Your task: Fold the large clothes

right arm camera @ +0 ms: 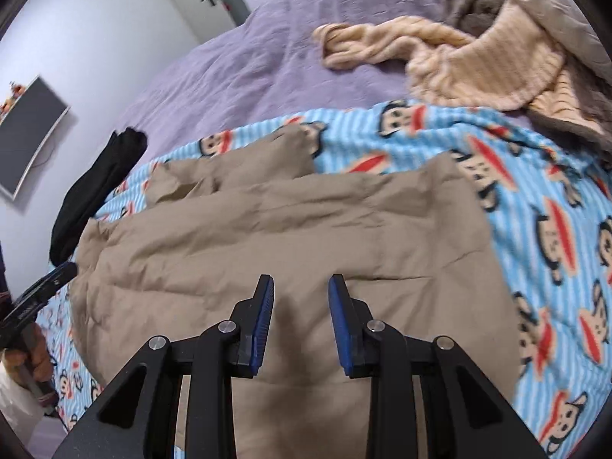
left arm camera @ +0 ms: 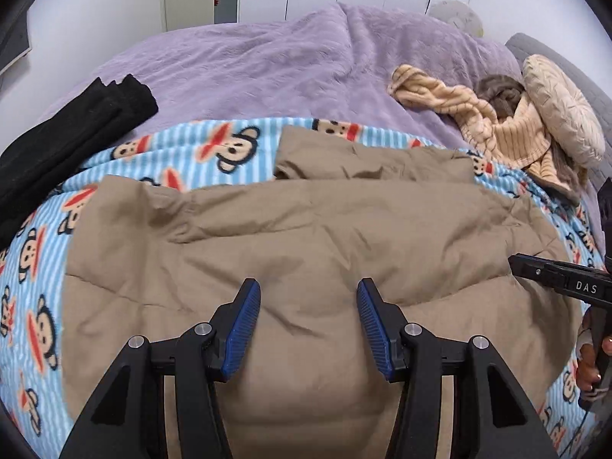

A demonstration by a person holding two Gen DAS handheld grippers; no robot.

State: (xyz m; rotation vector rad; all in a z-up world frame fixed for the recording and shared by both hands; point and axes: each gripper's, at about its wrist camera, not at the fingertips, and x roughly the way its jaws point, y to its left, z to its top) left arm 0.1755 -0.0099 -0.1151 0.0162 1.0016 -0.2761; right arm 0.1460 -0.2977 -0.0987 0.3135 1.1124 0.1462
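Note:
A large tan padded garment (left arm camera: 306, 237) lies folded over on a blue monkey-print blanket (left arm camera: 183, 153), with a sleeve (left arm camera: 367, 160) lying across its far side. My left gripper (left arm camera: 309, 290) hovers above the garment's near part, its blue pads apart and nothing between them. In the right wrist view the same tan garment (right arm camera: 290, 237) lies on the blanket (right arm camera: 554, 229). My right gripper (right arm camera: 301, 287) is over it with a narrower gap between its pads, and no cloth is pinched. Each gripper shows at the edge of the other view, held by a hand (left arm camera: 589, 367).
A folded black garment (left arm camera: 72, 145) lies at the left on the purple bedspread (left arm camera: 267, 57). A cream knitted sweater (left arm camera: 478, 114) over a grey cloth and a round cushion (left arm camera: 562, 111) are at the right. White wall, doors and a screen (right arm camera: 30, 134) stand beyond the bed.

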